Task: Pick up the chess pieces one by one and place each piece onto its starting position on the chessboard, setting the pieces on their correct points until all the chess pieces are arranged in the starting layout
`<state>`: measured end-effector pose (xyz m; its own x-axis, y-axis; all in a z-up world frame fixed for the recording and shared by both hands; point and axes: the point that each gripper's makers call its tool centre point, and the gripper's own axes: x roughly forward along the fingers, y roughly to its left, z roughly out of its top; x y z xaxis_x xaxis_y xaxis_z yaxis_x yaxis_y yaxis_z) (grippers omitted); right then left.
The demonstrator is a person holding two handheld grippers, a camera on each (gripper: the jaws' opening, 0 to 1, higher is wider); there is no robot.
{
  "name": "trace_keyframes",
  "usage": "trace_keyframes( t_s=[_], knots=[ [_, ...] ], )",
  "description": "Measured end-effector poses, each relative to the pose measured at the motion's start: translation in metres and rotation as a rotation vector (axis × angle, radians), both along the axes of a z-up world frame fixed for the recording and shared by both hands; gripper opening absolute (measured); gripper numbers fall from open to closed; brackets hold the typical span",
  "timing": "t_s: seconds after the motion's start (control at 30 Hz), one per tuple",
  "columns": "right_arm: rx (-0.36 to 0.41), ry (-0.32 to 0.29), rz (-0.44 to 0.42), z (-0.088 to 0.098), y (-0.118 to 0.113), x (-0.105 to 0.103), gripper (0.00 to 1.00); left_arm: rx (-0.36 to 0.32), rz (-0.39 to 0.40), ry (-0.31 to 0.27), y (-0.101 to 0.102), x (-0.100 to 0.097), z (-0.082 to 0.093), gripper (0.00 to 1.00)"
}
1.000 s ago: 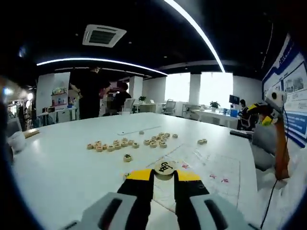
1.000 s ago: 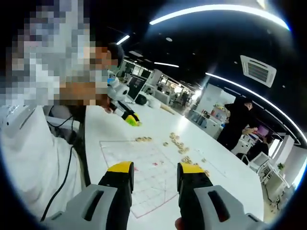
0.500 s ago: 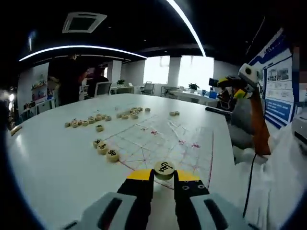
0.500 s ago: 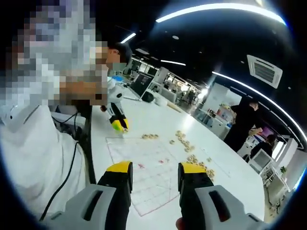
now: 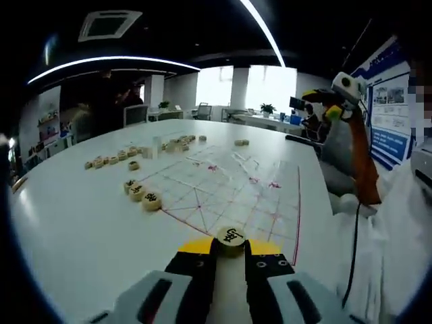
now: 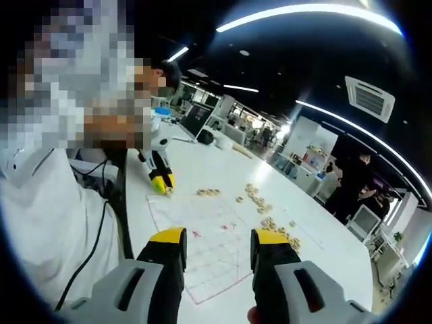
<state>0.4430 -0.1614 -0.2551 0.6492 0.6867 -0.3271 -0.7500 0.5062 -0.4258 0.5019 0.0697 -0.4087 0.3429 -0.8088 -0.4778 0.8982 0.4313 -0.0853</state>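
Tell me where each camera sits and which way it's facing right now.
Left gripper view: rides the left gripper, shut on a chess piece, facing across the chessboard; the right gripper shows at right.
Right gripper view: rides the open right gripper, facing across the chessboard toward the person's white sleeve and the left gripper.
Shared: chessboard, loose chess pieces, white table.

In the left gripper view the left claw [image 5: 230,247] rises from the bottom with its yellow-tipped jaws closed on a round chess piece [image 5: 231,236] pinched at the tips, and the same claw appears at the left of the right gripper view [image 6: 161,183], pointing down with its tips low over the desk [image 6: 324,236]. The right claw [image 6: 219,237] is held level with its jaws parted and nothing between them, and it shows in the left gripper view [image 5: 327,111] at upper right, raised on the person's arm
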Motion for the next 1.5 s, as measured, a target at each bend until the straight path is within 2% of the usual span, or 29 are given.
trace_keyframes(
  t_s=[0.47,0.7,1.13,1.27,1.37,1.4,1.43,1.5],
  knots=[
    [0.002,-0.001,-0.005,0.0,0.0,0.001,0.38,0.004,-0.027,0.017,-0.003,-0.011,-0.001,0.19],
    [0.003,0.0,-0.006,0.0,0.0,0.002,0.38,0.012,-0.098,0.025,-0.003,-0.027,-0.002,0.19],
    [0.004,0.001,-0.005,-0.001,0.0,0.002,0.38,0.016,-0.12,0.014,-0.002,-0.03,-0.003,0.2],
    [0.005,-0.001,-0.008,0.0,-0.001,0.002,0.38,0.019,-0.118,-0.001,-0.002,-0.029,-0.003,0.24],
    [0.002,0.0,-0.004,-0.001,0.0,0.001,0.38,0.008,-0.114,0.012,-0.002,-0.029,-0.002,0.28],
    [0.003,0.0,-0.005,-0.001,0.0,0.001,0.38,0.005,-0.111,0.015,-0.002,-0.029,-0.002,0.33],
    [0.003,-0.001,-0.005,-0.001,0.0,0.001,0.38,0.002,-0.104,0.014,-0.002,-0.027,-0.001,0.42],
    [0.005,-0.002,-0.003,0.0,0.0,0.001,0.38,-0.022,-0.092,-0.009,-0.004,-0.021,0.006,0.54]
  ],
)
